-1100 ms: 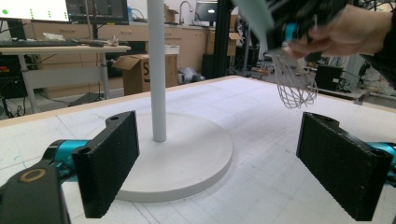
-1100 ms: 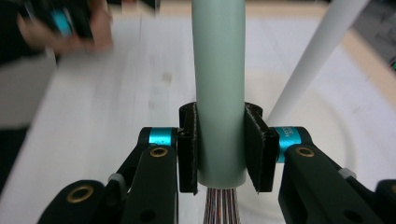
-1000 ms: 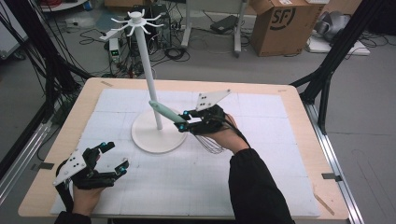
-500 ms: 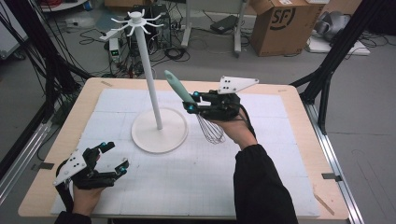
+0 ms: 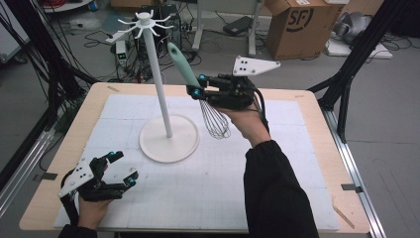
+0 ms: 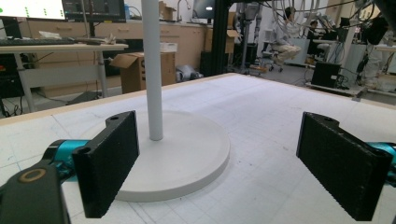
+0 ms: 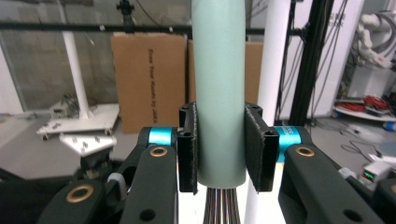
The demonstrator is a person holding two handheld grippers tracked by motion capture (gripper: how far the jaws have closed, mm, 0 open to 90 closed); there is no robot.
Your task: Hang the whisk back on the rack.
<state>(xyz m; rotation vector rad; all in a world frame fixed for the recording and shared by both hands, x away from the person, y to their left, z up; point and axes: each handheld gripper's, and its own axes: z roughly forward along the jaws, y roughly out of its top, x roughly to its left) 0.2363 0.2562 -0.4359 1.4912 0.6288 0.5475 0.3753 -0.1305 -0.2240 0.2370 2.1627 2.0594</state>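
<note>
A whisk (image 5: 198, 87) with a pale green handle (image 7: 218, 88) and a wire head (image 5: 216, 119) hangs in the air right of the white stand's pole (image 5: 157, 79). My right gripper (image 5: 194, 88) is shut on the handle, its pads (image 7: 187, 147) pressing both sides, the wires pointing down. The stand has a round base (image 5: 169, 139) and hooks at its top (image 5: 143, 22). My left gripper (image 5: 123, 168) rests open on the mat at the front left, nothing between its pads (image 6: 109, 161); the base (image 6: 187, 154) lies ahead of it.
A white gridded mat (image 5: 297, 163) covers the wooden table (image 5: 341, 163). Cardboard box (image 5: 297, 25) and cables sit on the floor beyond the far edge. A black frame post (image 5: 346, 84) stands at the right.
My right gripper has lifted the whisk from near the stand's base up to mid-pole height, handle swinging upward. The left gripper has stayed put.
</note>
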